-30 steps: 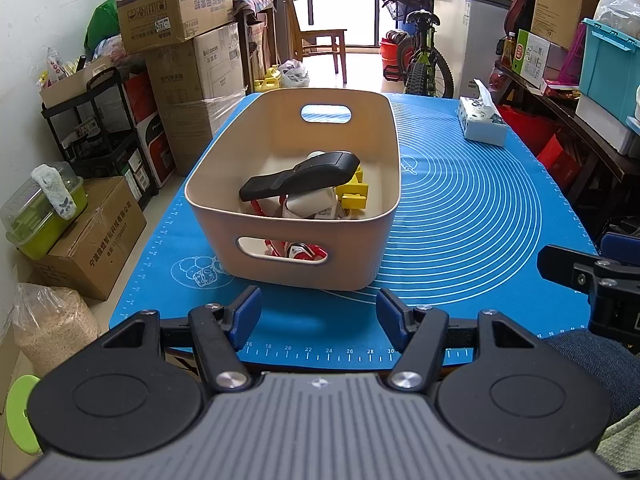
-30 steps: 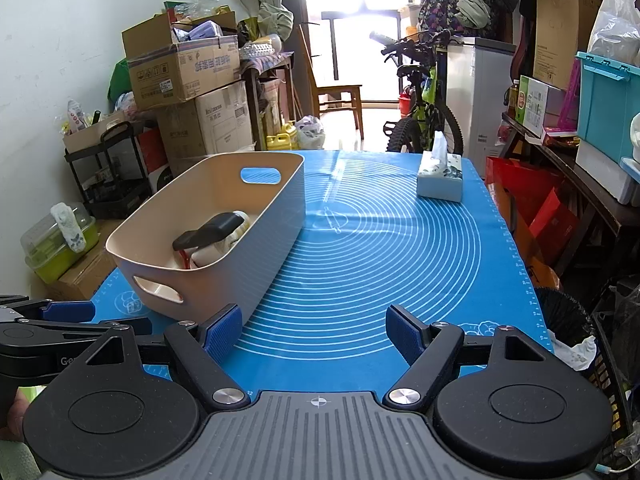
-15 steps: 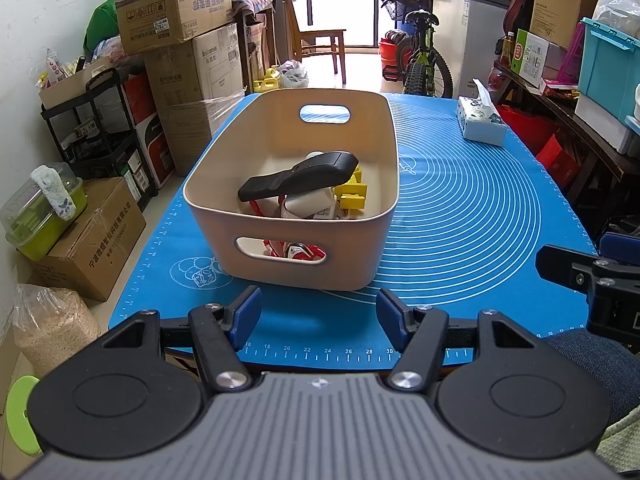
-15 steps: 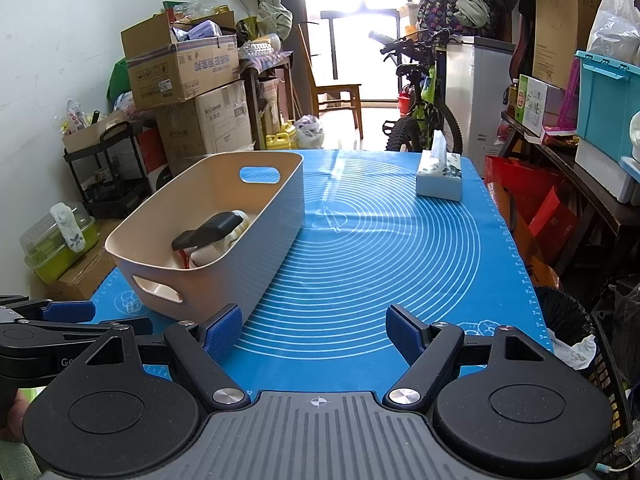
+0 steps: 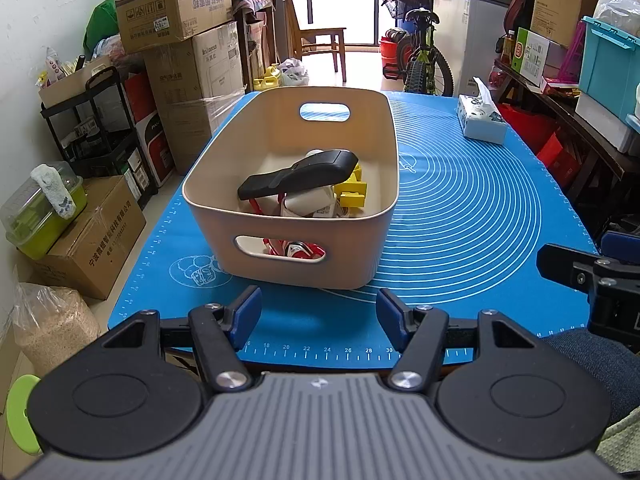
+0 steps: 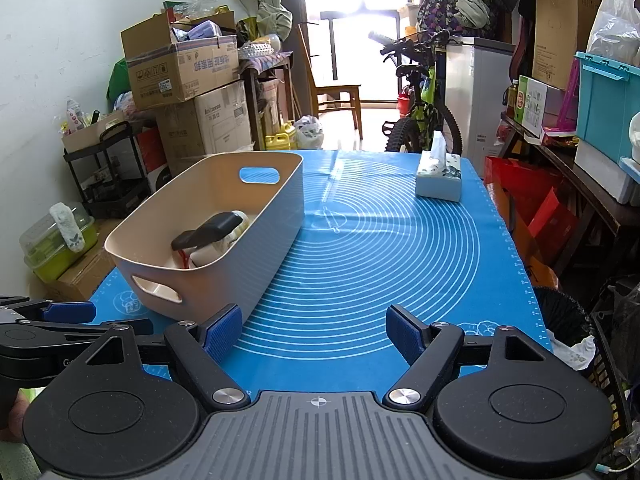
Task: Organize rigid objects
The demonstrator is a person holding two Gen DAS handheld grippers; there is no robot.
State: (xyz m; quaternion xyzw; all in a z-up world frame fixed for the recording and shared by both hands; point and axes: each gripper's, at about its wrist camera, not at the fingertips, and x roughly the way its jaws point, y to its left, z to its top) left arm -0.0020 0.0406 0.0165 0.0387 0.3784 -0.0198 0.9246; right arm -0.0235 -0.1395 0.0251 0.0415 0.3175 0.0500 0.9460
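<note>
A beige plastic bin [image 5: 304,268] with handle cutouts stands on the blue mat [image 5: 480,208]. It holds a black handled tool [image 5: 298,178], a white item [image 5: 310,202], a yellow block [image 5: 352,194] and a red-and-white item [image 5: 296,249]. My left gripper [image 5: 318,310] is open and empty, just short of the bin's near wall. The bin also shows in the right wrist view [image 6: 256,264], at left. My right gripper [image 6: 314,334] is open and empty above the mat's [image 6: 380,256] near edge, to the right of the bin.
A tissue box [image 6: 438,180] stands at the mat's far right. Stacked cardboard boxes [image 5: 188,64] and a black shelf cart [image 5: 92,128] line the left wall. A bicycle [image 6: 420,112] stands beyond the table. Shelves with bins run along the right.
</note>
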